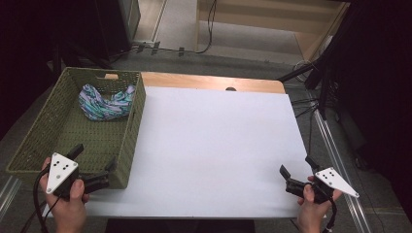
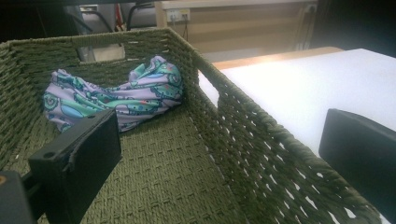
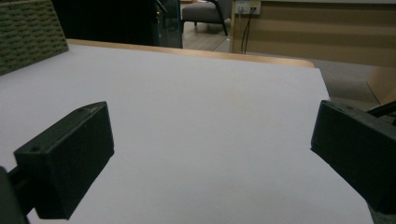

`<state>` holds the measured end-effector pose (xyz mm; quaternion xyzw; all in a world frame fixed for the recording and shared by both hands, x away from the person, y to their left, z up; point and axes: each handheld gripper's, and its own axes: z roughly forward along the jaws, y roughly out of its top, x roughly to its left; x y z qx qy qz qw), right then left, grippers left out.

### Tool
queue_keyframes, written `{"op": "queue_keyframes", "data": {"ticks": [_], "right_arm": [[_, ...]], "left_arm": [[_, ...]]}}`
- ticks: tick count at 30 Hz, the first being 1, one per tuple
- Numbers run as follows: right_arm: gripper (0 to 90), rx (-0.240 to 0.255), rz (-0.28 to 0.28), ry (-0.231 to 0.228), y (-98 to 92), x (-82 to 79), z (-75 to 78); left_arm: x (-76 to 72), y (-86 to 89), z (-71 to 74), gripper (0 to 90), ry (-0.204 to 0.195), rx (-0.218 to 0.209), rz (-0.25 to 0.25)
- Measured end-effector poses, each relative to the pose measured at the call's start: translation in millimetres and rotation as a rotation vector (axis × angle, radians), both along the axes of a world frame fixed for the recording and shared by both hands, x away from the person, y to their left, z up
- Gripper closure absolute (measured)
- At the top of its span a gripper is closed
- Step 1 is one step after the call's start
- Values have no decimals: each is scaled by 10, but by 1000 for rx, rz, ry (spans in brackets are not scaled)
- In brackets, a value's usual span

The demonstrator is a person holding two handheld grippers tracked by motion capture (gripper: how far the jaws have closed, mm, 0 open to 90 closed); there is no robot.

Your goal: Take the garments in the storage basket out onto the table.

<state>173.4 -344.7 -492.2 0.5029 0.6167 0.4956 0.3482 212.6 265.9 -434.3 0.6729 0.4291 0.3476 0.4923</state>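
A woven green basket is sitting at the left end of a white table, and everything else can be placed from it. Inside the basket, bunched against its far wall and toward the corner nearest the white surface, a patterned cloth in lilac, teal and green is lying crumpled; the left gripper view is showing it resting on the basket floor, pressed up to the woven wall.

The left gripper is hovering at the near end of the basket, gripped by the person's left hand. Its jaws are standing wide apart and straddling the basket's long wall on the table side: one jaw is sitting inside over the basket floor, the other outside over the white surface. Nothing is caught between them, and the cloth is lying well apart from them, at the opposite end of the basket.

The right gripper is hanging far from the basket, near the table's opposite near corner, in the person's right hand. Its jaws are spread wide too, with only bare white tabletop between them. A corner of the basket is peeking in at the far left of the right gripper view.
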Motion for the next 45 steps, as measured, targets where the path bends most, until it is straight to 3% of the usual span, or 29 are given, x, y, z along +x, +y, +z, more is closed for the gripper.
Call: {"op": "queue_keyframes", "data": {"ticks": [4,15,21,24,29,32,37,45], "right_arm": [[0,-3,10,-13,14,-26,33],[0,-3,21,-14,47,-83,80],[0,-15,25,-13,53,-56,73],[0,-15,36,-7,69,-49,64],[0,-28,56,-12,96,-56,79],[0,-27,66,-13,117,-66,89],[0,-38,73,-23,130,-81,109],[0,-36,68,-26,123,-97,128]], "left_arm": [[-12,-6,-7,0,1,11,2],[7,62,92,0,33,-56,-29],[7,96,178,0,22,-44,-37],[10,80,227,0,18,-13,-39],[37,77,310,0,30,-18,-80],[55,79,382,0,29,-17,-74],[139,83,504,0,39,-16,-67],[338,65,693,0,52,3,-113]]}}
